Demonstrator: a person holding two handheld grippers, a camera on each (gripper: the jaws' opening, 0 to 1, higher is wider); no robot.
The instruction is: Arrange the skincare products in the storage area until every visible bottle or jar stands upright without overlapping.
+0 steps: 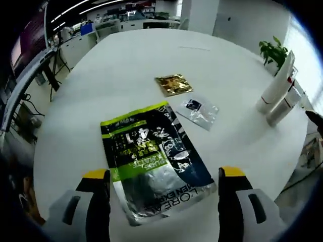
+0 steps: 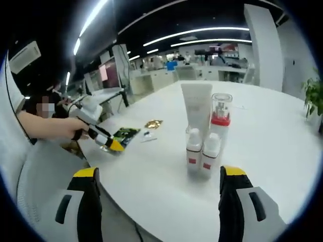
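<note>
Several skincare containers stand upright close together on the round white table (image 1: 121, 75): a tall white tube (image 2: 197, 107), a clear bottle with a red collar (image 2: 220, 115) and two small white bottles (image 2: 194, 149) (image 2: 210, 151). In the left gripper view the tube (image 1: 278, 80) and a bottle (image 1: 283, 105) stand at the far right edge. A black, green and silver sachet pack (image 1: 151, 156) lies flat between the jaws of my open left gripper (image 1: 164, 175). My right gripper (image 2: 159, 171) is open, short of the bottles. A hand holds the left gripper (image 2: 112, 143) over the pack (image 2: 124, 133).
A gold sachet (image 1: 173, 84) and a small clear sachet (image 1: 198, 110) lie flat beyond the pack. A potted plant (image 1: 272, 50) stands past the table's right side. Desks and monitors line the room behind. A person's arm (image 2: 45, 126) reaches in from the left.
</note>
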